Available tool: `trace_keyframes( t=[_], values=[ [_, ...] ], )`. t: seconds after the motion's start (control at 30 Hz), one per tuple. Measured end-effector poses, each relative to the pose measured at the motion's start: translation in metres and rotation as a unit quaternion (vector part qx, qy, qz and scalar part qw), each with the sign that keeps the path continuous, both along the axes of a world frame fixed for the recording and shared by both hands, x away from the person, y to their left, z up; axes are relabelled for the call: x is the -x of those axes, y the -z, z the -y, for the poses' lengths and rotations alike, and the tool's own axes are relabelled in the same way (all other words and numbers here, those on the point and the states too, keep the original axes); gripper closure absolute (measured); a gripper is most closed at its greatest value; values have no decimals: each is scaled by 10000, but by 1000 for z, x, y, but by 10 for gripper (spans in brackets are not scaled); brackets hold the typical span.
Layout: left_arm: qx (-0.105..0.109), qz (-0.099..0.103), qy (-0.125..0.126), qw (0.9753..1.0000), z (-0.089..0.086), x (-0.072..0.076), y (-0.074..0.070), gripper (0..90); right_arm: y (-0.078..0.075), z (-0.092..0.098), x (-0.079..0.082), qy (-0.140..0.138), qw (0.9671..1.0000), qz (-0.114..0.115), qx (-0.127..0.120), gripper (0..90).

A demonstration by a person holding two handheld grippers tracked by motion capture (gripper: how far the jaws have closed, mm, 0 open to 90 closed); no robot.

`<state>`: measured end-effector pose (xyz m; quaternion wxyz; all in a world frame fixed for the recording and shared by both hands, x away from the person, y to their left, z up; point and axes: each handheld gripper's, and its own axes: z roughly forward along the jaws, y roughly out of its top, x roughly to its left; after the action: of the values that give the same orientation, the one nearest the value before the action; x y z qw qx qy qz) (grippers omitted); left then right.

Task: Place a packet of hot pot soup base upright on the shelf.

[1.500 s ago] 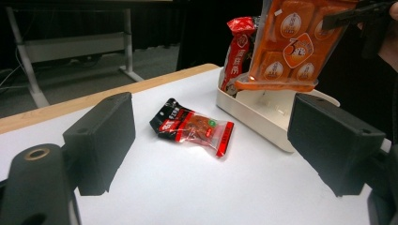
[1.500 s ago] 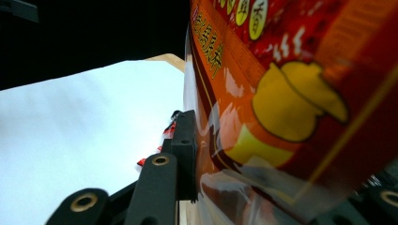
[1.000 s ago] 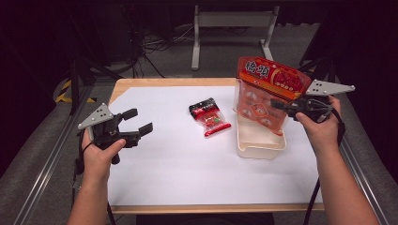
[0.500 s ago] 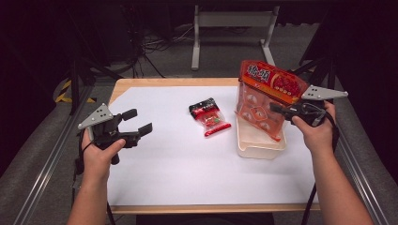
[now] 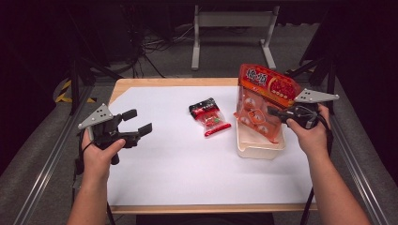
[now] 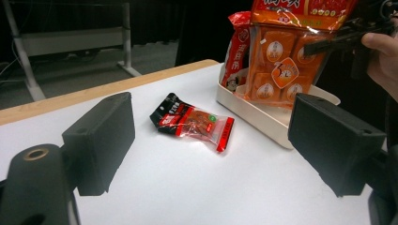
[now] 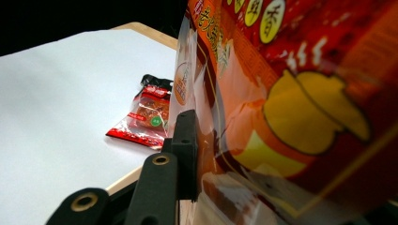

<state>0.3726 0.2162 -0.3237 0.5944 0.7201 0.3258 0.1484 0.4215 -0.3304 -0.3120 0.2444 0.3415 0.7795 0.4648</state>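
Observation:
A large orange snack bag (image 5: 262,99) stands upright in a cream tray (image 5: 256,149) at the right of the white table. My right gripper (image 5: 274,112) is shut on the bag's right edge. In the right gripper view one black jaw presses the orange bag (image 7: 305,93) and the other jaw is hidden behind it. A small red and black snack packet (image 5: 210,116) lies flat mid-table. My left gripper (image 5: 138,122) hovers open at the table's left, empty. In the left gripper view the packet (image 6: 195,121) lies ahead between the jaws.
A second red pouch (image 6: 237,51) stands in the tray (image 6: 263,119) behind the orange bag (image 6: 286,51). White paper (image 5: 178,159) covers the wooden tabletop. A metal stand (image 5: 232,28) and cables sit on the floor beyond the far edge.
My right gripper has moved slightly down and left with the orange bag, setting it lower into the tray. The left gripper has not moved.

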Motion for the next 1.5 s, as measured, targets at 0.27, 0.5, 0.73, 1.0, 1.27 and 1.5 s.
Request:
trace_keyframes(
  t=[0.27, 0.5, 0.73, 1.0, 1.27, 1.5],
  values=[
    [-10, -18, 4, 10000, 0, 0, 0, 162, 6, -1, 0, 121, 9999, -13, 65, 703],
    [4, -29, 5, 10000, 1, 0, 0, 162, 14, -7, 1, 183, 9994, -87, 288, 703],
    [1, -30, 10, 10000, 1, -1, 1, 162, 30, -15, -1, 137, 9986, -149, 481, 704],
    [-48, -52, 31, 10000, 2, -2, 2, 162, 37, -6, 2, 154, 9995, -177, 206, 703],
    [-73, -115, 14, 9999, 3, -4, 5, 161, 45, 11, 0, 276, 9989, -306, -214, 701],
    [-138, -168, 27, 9998, 5, -6, 7, 158, 39, 8, 5, 264, 9994, -40, -208, 519]
  ],
)
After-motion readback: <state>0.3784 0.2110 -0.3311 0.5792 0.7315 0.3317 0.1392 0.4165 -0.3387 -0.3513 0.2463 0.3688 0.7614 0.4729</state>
